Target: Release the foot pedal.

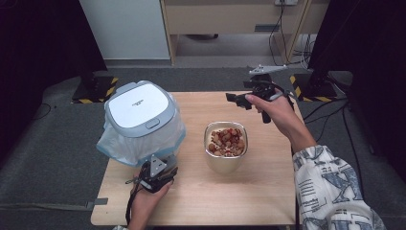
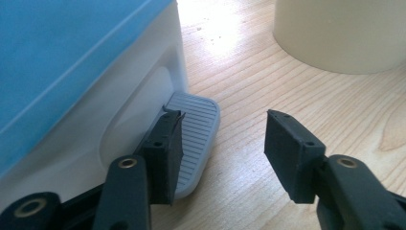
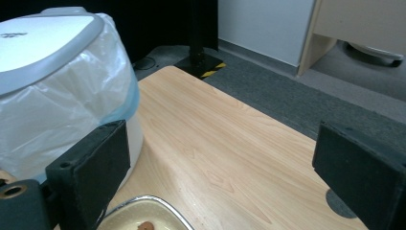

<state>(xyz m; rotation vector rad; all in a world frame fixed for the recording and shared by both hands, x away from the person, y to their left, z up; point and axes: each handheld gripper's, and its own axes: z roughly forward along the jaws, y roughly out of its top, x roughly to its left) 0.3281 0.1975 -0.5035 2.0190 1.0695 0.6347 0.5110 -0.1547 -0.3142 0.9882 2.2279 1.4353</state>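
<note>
Tabletop close-up: grey pedal [image 2: 194, 139] beside left gripper [image 2: 222, 143]

Pretty tight on the left: pedal bin [image 1: 142, 120] with its bag hogging the back-left corner of the table [image 1: 268, 191], grey foot pedal [image 2: 194, 139] sticking out at its base, left gripper [image 1: 155, 175] parked right against it, one pad over the pedal. Narrow lane of bare wood between bin and bowl of food [image 1: 226, 146]. Loads of open tabletop behind the bowl and along the near edge. Right gripper [image 1: 239, 100] up over the back-right, nothing under it but wood.
</note>
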